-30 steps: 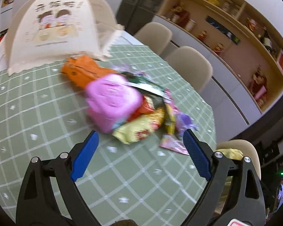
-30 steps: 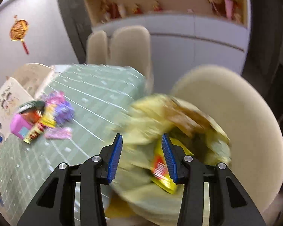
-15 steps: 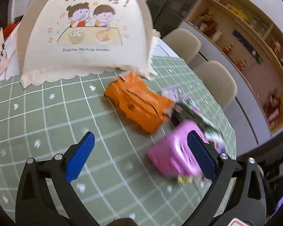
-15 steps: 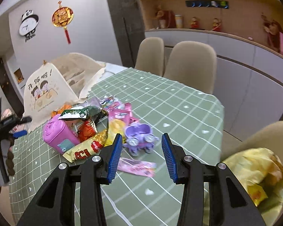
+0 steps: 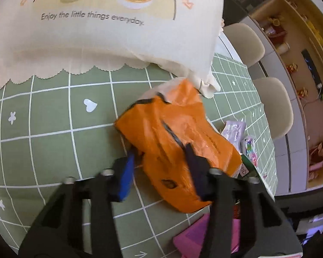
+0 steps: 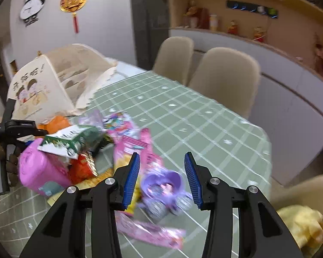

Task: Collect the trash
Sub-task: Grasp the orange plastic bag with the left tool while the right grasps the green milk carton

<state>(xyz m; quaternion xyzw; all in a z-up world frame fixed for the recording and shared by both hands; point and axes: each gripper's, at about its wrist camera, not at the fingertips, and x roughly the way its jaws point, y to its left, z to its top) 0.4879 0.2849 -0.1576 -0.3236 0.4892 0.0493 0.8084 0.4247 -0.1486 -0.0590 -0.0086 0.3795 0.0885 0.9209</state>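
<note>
Trash lies heaped on the worktop [image 6: 204, 124], which wears a green cloth with a white grid, small hearts and flowers.

Left gripper [image 5: 159, 163] pitched down over an orange plastic bag [image 5: 178, 137], crinkled and glossy with black markings. Its fingers [image 5: 126, 178] straddle the near end of the bag, blue ribbed pads partly closed; motion blur, so cannot tell whether they already pinch the film. The bag lies just beside the scalloped hem of a cream mesh food cover [image 5: 109, 28] printed with cartoon bowls and a line of English text.

Right gripper [image 6: 161, 178] held lower and flatter, pointing across the worktop, fingers [image 6: 131, 178] set wide apart with nothing between the pads. Below the gap sits a purple plastic toy car [image 6: 163, 191], rounded and shiny, blurred. Around it: a flat pink foil wrapper [image 6: 148, 232] nearer, pink packets [image 6: 135, 146] farther, a green-and-white carton [image 6: 71, 139] tilted on a pink plastic bin [image 6: 41, 174] at left, and a red foil packet [image 6: 81, 167] against the bin.

Yellow crumpled bag [image 6: 301, 225] sits on a beige chair [image 6: 301, 191] at near right.
</note>
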